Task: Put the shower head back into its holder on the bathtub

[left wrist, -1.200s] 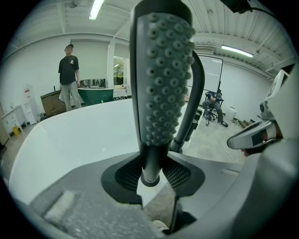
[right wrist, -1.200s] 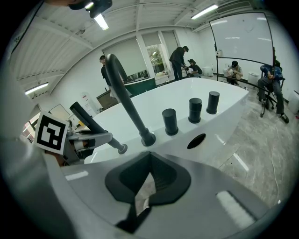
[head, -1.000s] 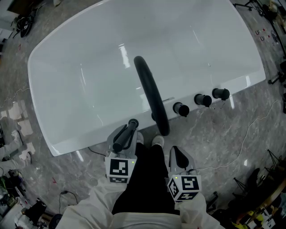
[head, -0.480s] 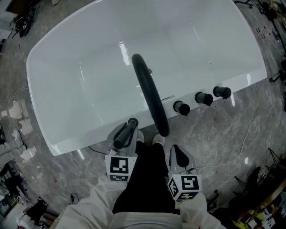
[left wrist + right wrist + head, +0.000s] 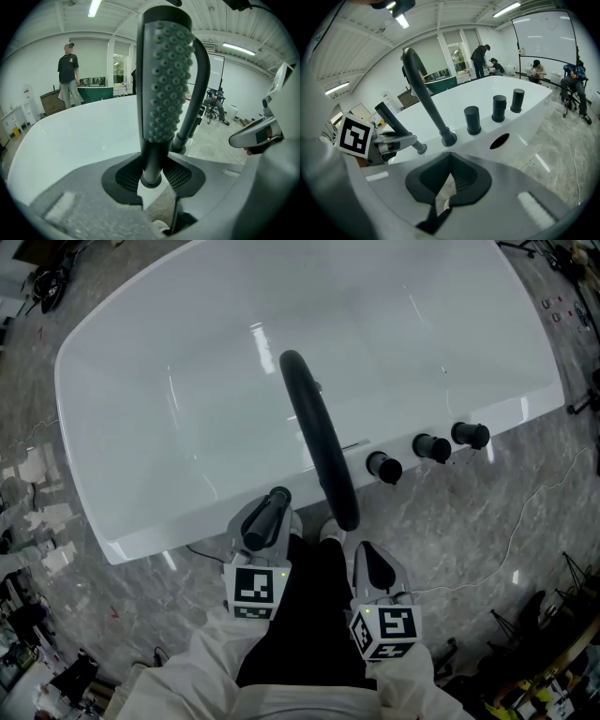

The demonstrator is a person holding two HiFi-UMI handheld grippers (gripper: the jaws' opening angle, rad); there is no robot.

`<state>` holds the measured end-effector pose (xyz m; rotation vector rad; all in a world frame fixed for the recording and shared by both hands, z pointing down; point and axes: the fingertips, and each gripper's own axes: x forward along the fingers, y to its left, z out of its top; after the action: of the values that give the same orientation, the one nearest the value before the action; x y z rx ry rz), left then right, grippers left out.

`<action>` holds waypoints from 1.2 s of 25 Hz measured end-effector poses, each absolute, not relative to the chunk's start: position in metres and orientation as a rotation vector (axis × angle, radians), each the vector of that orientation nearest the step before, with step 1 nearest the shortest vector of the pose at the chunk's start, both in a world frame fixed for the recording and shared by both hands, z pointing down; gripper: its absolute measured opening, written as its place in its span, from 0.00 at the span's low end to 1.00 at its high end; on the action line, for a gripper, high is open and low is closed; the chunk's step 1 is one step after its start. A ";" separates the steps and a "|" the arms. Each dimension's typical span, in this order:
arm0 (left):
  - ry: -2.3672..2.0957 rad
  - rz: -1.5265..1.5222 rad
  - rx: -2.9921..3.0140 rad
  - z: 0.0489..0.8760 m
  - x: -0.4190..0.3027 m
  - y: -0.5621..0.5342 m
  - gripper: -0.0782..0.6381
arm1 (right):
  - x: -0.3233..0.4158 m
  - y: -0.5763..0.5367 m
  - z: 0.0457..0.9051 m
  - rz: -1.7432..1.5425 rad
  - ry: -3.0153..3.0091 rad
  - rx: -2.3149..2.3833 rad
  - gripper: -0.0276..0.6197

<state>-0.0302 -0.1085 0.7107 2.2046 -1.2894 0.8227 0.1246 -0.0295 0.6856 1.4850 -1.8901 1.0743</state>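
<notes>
The left tongs (image 5: 151, 174) pinch the dark grey, nub-faced shower head (image 5: 165, 79) by its stem, at the white glossy bathtub's (image 5: 169, 381) near rim. I judge it is mid-carry. Next, its stem must be aimed into the oval holder hole (image 5: 500, 140). The right tongs (image 5: 440, 199) are pressed together and empty.

Readable text: none is showing in any view.
Left gripper's marker cube (image 5: 257, 589): it is carrying a black-and-white square code pattern on its upper face, with no letters or digits.
Right gripper's marker cube (image 5: 387, 632): it is showing two faces, each carrying a square code pattern, again with no letters or digits.
Room walls (image 5: 370, 89): any signs there are possibly just too small and blurred to read.
</notes>
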 end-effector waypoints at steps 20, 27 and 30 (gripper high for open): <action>-1.361 0.881 2.214 0.714 -0.026 -0.109 0.31 | 0.132 -0.033 0.692 1.104 -1.873 1.488 0.05; -1.420 0.899 2.167 0.716 -0.029 -0.110 0.31 | 0.137 -0.029 0.693 1.111 -1.863 1.494 0.05; -1.423 0.928 2.152 0.719 -0.029 -0.110 0.31 | 0.138 -0.029 0.692 1.105 -1.868 1.492 0.05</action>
<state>-0.0288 -0.1095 0.7187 2.1523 -1.4233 0.9276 0.1376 -0.0290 0.6924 1.4919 -1.8678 1.1052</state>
